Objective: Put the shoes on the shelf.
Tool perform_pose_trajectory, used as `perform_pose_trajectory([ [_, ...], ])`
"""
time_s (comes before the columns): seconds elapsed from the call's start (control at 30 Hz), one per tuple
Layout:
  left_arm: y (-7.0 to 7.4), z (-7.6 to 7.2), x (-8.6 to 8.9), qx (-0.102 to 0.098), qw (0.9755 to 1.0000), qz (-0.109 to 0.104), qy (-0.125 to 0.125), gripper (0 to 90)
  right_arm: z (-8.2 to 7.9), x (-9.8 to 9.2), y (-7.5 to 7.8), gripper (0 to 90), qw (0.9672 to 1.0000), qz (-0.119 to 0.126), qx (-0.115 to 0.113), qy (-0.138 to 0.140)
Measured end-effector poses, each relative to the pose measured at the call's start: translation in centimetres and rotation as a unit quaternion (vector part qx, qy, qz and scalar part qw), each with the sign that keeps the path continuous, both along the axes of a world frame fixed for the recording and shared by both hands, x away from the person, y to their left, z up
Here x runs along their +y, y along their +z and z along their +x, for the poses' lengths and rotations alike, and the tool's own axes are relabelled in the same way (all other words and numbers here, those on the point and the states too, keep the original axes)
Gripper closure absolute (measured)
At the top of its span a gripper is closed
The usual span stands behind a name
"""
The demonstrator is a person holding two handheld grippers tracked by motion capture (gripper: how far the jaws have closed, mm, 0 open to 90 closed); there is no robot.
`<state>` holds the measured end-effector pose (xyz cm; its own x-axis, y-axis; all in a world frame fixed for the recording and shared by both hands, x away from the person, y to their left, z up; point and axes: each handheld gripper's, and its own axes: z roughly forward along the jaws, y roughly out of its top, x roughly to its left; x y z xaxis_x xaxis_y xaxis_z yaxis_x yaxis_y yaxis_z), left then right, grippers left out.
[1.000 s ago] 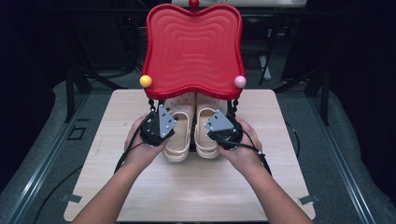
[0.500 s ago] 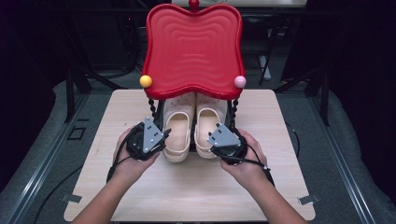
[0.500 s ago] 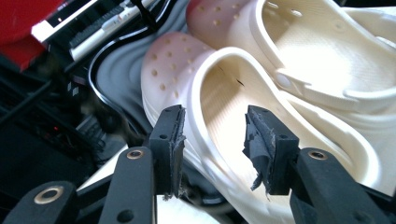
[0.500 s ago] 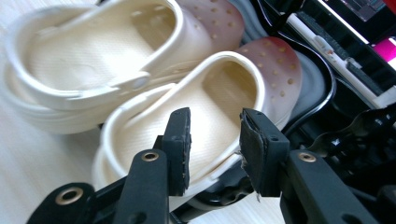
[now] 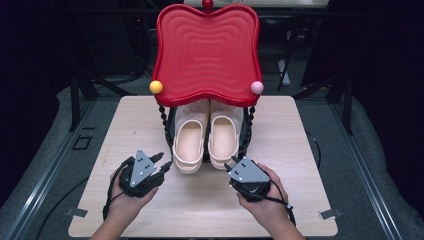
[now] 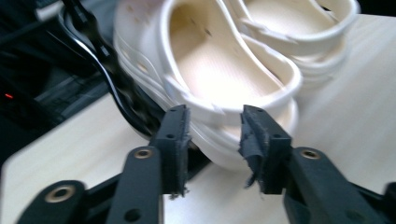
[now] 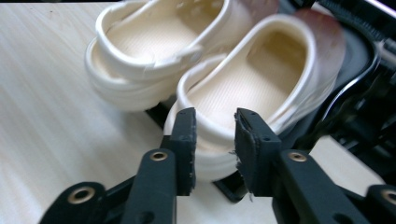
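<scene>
Two cream clogs stand side by side, heels toward me, on a black shoe rack under a red wavy top. In the high view, my left gripper sits just left of the left clog's heel. My right gripper sits just in front of the right clog's heel. The left gripper is open, its jaws short of the near clog's heel rim. The right gripper is also open, with the right clog's heel just beyond its jaws. Neither holds anything.
The light wooden table has bare room on both sides of the rack and in front of it. A yellow ball and a pink ball mark the red top's front corners. Dark floor and black frames surround the table.
Both grippers have drawn back toward the table's near edge, away from the clogs' sides. The clogs stay on the rack.
</scene>
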<state>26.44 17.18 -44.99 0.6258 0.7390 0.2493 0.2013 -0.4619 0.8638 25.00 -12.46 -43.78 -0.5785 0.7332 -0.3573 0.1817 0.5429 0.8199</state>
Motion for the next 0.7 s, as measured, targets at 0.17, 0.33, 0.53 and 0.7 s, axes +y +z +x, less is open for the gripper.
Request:
perform_pose_trajectory([
  [0.17, -1.6, -0.6, -0.2, 0.016, 0.9998, -0.009, -0.008, 69.8, -0.4, -0.5, -2.0, 78.6, 0.9992, 0.032, 0.025, -0.006],
  [0.33, -2.9, -0.5, -0.3, 0.047, 0.9983, -0.034, -0.014, 78.9, -0.3, -0.3, -3.9, 83.8, 0.9979, 0.038, 0.052, 0.001],
  [0.53, -4.5, -0.2, -0.8, 0.074, 0.9961, -0.043, -0.023, 88.9, 0.4, 0.1, -5.2, 89.1, 0.9965, 0.039, 0.074, 0.002],
  [0.7, -5.4, 0.2, -1.5, 0.085, 0.9955, -0.033, -0.026, 90.0, 1.1, 0.1, -6.0, 90.0, 0.9944, 0.044, 0.097, 0.004],
])
